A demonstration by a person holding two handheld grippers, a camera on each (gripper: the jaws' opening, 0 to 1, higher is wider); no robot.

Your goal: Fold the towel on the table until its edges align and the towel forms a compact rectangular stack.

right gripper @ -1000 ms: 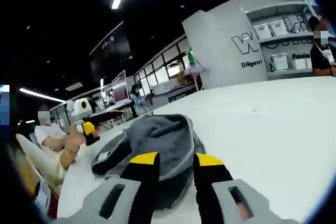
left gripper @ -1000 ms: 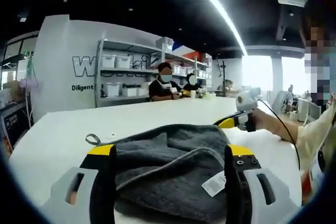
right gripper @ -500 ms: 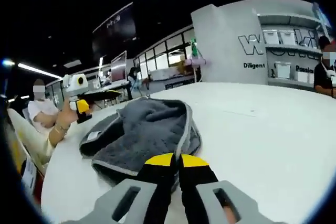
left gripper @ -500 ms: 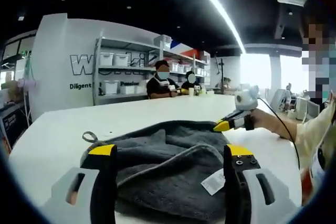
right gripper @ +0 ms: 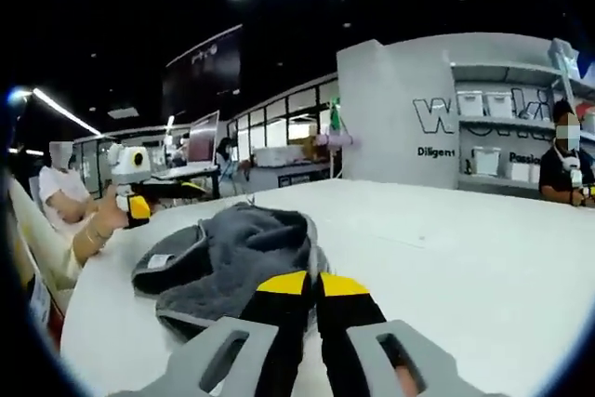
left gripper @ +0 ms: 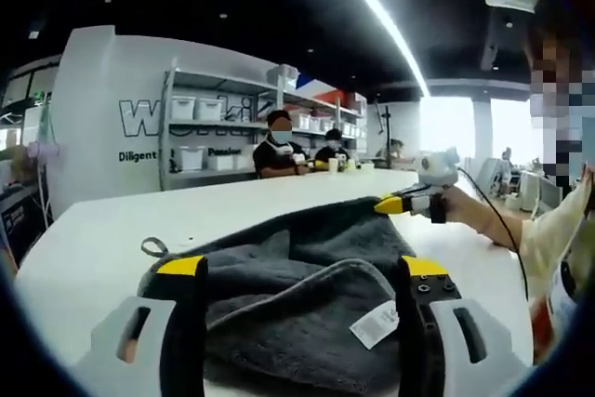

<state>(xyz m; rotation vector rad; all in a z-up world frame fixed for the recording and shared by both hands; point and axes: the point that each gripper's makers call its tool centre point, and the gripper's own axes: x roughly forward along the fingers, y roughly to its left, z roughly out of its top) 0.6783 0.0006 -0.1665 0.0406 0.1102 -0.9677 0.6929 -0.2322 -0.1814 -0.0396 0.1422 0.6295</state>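
Observation:
A dark grey towel (left gripper: pixel 297 295) lies crumpled on the white table (left gripper: pixel 102 230), its white label (left gripper: pixel 375 323) near me. My left gripper (left gripper: pixel 302 271) is open wide, its yellow-tipped jaws standing on either side of the towel's near part. At the towel's far right edge my right gripper (left gripper: pixel 395 204) is shut on the towel, and the cloth rises toward it. In the right gripper view the right gripper (right gripper: pixel 313 284) has its jaws pressed together at the edge of the towel (right gripper: pixel 232 248). The left gripper (right gripper: pixel 130 206) shows beyond the towel, held in a hand.
The table (right gripper: pixel 465 248) stretches wide and bare to the right of the towel. A small hanging loop (left gripper: pixel 153 246) sticks out at the towel's left. Shelves with white bins (left gripper: pixel 200 132) and seated people (left gripper: pixel 279 146) are beyond the table's far edge.
My right gripper went from open over the towel to shut on its edge, and that edge now stands higher. The left gripper has stayed open over the towel.

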